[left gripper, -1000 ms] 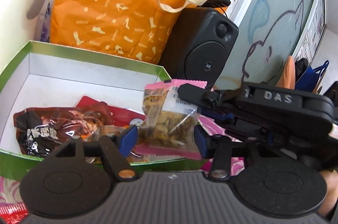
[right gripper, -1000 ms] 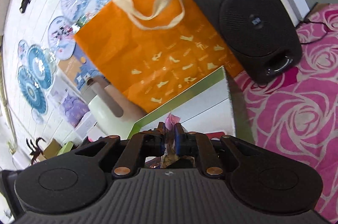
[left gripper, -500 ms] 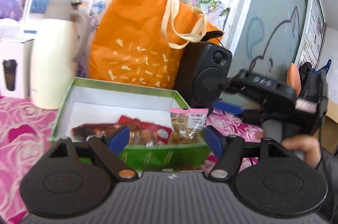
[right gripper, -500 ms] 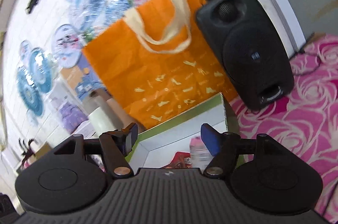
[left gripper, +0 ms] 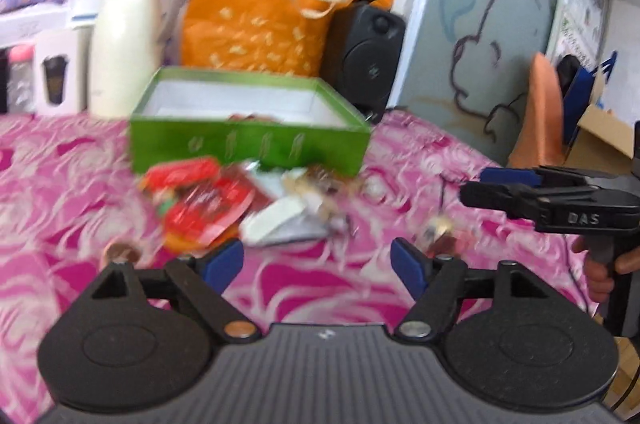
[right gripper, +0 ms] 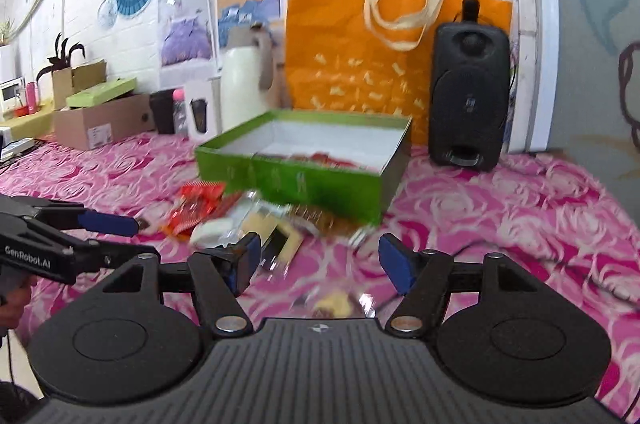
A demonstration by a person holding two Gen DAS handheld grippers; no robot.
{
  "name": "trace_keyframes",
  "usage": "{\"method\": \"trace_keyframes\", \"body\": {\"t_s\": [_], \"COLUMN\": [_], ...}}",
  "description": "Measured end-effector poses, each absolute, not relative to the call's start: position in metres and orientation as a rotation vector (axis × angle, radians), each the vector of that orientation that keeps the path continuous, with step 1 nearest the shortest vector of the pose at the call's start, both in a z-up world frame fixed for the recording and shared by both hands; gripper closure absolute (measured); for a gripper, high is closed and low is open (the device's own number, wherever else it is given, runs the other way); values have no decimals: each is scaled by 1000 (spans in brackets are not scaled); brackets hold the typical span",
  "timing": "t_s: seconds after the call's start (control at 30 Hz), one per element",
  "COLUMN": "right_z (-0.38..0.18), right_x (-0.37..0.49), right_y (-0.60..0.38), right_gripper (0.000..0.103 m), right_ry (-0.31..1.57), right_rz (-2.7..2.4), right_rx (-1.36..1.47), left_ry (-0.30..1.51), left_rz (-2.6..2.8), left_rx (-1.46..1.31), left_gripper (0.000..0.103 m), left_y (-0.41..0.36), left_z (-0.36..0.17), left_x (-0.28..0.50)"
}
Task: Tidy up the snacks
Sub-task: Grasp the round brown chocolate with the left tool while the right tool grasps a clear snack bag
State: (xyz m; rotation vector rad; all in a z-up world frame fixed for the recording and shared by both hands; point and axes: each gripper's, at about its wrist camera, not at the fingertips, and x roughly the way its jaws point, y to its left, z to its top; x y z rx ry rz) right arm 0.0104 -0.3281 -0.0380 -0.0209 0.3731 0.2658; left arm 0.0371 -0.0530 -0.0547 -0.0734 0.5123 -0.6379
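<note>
A green box (left gripper: 248, 144) (right gripper: 296, 180) with a white inside stands open on the pink rose cloth, with a few snack packets just showing inside it. In front of it lies a loose pile: red packets (left gripper: 200, 204) (right gripper: 196, 204), a white packet (left gripper: 280, 220) and clear ones (right gripper: 264, 224). A small snack (left gripper: 440, 230) (right gripper: 332, 304) lies apart, nearer me. My left gripper (left gripper: 316, 262) (right gripper: 108, 224) hangs open and empty over the cloth, short of the pile. My right gripper (right gripper: 320, 258) (left gripper: 508, 184) is wide open and empty, to the right of the left one.
Behind the box stand an orange tote bag (right gripper: 360, 64), a black speaker (right gripper: 468, 104) and a white jug (left gripper: 124, 40). Cardboard boxes (right gripper: 100, 120) sit far left. A thin black cable (right gripper: 600, 284) runs over the cloth on the right.
The right gripper let go of the pink-topped snack packet, which stayed in the box. Both grippers opened and drew back from the box, so the pile in front came into view.
</note>
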Motion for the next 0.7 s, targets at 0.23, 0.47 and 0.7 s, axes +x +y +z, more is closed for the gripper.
{"method": "trace_keyframes", "body": {"t_s": [0.23,0.47,0.7], "right_z": [-48,-55,-64], "right_x": [11,21,45], "right_y": [-319,-315,-309], "right_gripper": [0,0,0], "right_ry": [413,445,502], "right_rz": [267,315,385], "right_rx": [-54,-260,-468], "left_ry": [520,534,627], "left_rz": [-466,-413,-480], "left_rx": [-80,13,-27], "left_gripper": [29,25,27], "left_y": [-17,2,-2], "left_z": [-59,-66,-86], "left_x": [56,97,121]}}
